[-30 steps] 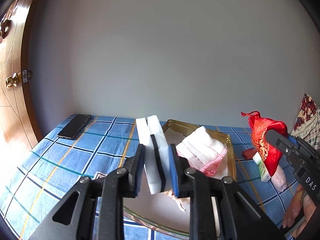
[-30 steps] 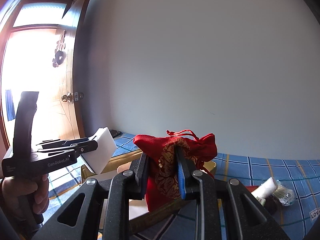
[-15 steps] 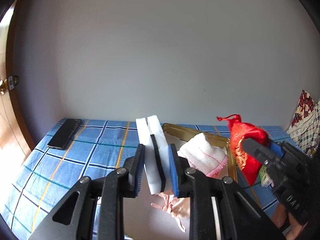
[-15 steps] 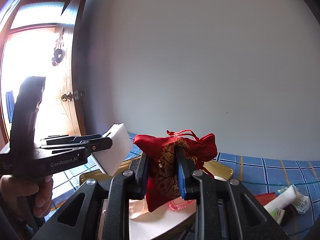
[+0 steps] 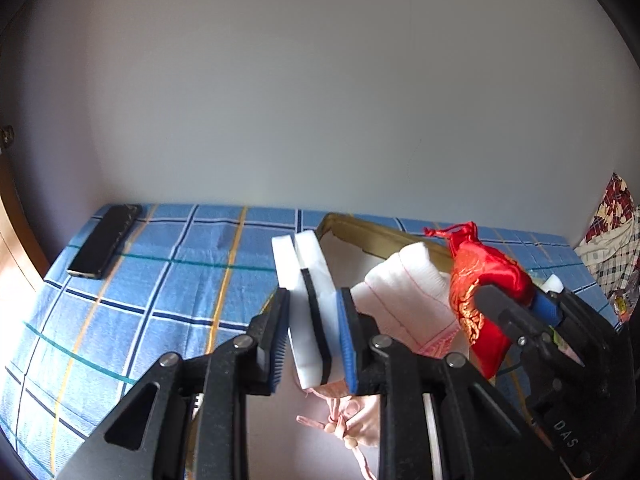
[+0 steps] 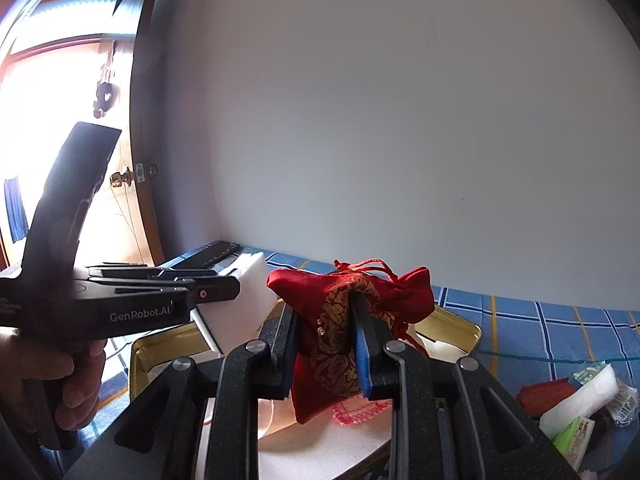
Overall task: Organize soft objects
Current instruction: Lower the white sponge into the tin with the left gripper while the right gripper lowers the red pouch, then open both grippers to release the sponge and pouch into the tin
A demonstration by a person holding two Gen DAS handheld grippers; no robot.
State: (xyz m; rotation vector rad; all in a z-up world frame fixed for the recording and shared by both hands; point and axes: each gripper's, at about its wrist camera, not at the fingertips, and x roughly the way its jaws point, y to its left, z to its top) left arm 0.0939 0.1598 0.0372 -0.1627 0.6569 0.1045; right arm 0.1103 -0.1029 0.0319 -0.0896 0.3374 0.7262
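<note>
A person holds a two-finger gripper in each hand above a surface covered with a blue checked cloth (image 5: 168, 280). The left gripper (image 5: 314, 344) is clamped on a white sponge block (image 5: 308, 276) with a thin dark layer; the block stands on edge between the jaws and sticks out well past their tips. The right gripper (image 6: 324, 344) is closed on a red drawstring pouch (image 6: 352, 292) with gold embroidery, pinching its middle so the body hangs below the jaws.

Both items hang over a gold tray (image 5: 384, 236) with a white floor. A folded white cloth with pink stitching (image 5: 404, 292) and a pale pink pouch (image 5: 356, 420) already lie in the tray. A dark phone (image 5: 104, 240) lies well apart at the far left corner.

Both held items look light and squashy. The sponge probably springs back when released, so its broad flat faces are the best hold. The satin pouch looks slippery and floppy; a pinch on bunched fabric near the neck would likely be steadier.
</note>
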